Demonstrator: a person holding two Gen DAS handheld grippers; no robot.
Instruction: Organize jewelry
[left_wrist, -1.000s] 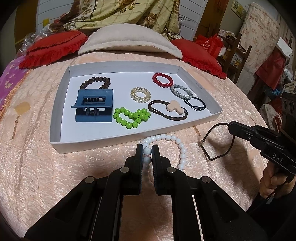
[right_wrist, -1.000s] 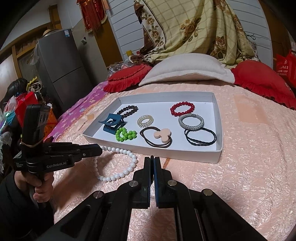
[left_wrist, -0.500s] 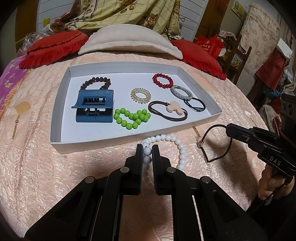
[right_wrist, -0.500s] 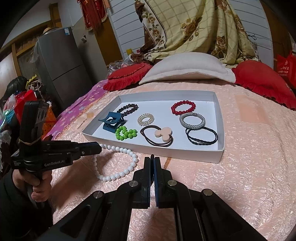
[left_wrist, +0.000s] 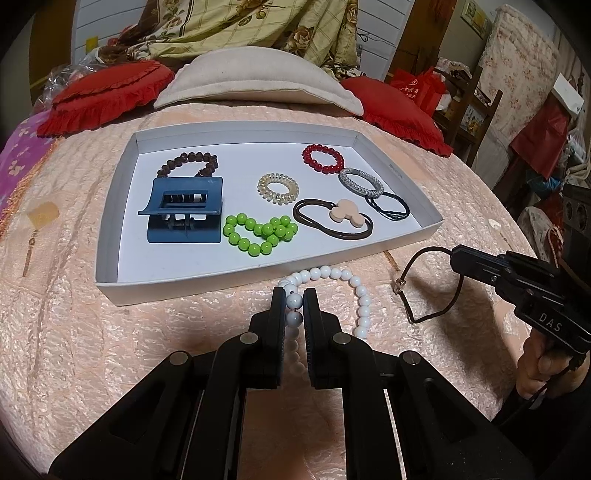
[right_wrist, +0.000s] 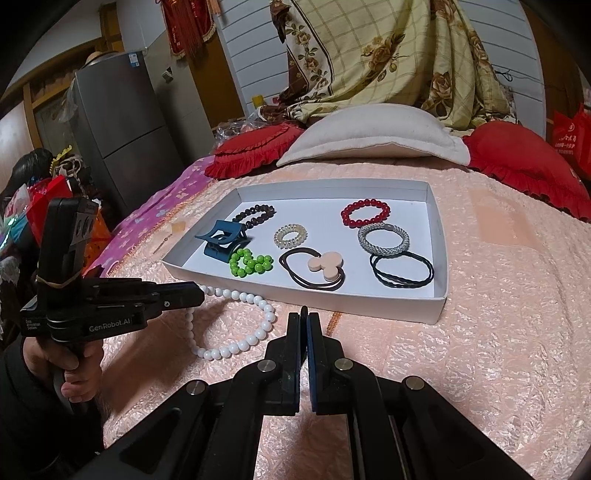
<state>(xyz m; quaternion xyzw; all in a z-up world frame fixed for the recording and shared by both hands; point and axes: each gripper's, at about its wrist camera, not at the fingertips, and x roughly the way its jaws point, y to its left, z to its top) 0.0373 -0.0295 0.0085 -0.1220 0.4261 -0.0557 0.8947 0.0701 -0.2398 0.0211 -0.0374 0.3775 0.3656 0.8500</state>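
Left gripper (left_wrist: 294, 301) clamped on the white bead bracelet (left_wrist: 360, 295): two beads sit pinched between its fingertips, and the rest of the loop curves off to the right on the peach bedspread (left_wrist: 74, 350), just in front of the near wall of the white tray (left_wrist: 107, 236). From the right wrist view the same bracelet (right_wrist: 236, 332) lies as an open ring on the cover, its far-left part hidden behind the left gripper (right_wrist: 199, 295).

Right gripper (right_wrist: 304, 317) pressed tight, a thin dark strip showing between the pads at the tip. From the left wrist view its tip (left_wrist: 452, 254) pinches a dark brown elastic cord (left_wrist: 432, 288) with a small clear bead; the loop hangs from the tip, its lower part down at the bedspread, right of the white beads and apart from them, outside the tray.

Inside the tray: blue claw clip (left_wrist: 183, 210) at left, brown bead bracelet (left_wrist: 188, 164) behind it and touching, green bead bracelet (left_wrist: 258, 232) just beside the clip on the right, clear spiral hair tie (left_wrist: 277, 187) mid-tray, red bead bracelet (left_wrist: 323, 158) at the back right, silver mesh bracelet (left_wrist: 362, 182) in front of it, black braided hair tie (left_wrist: 389, 206) overlapping the silver one's near edge, brown hair tie with a beige mouse-shaped charm (left_wrist: 345, 218) in the near right.
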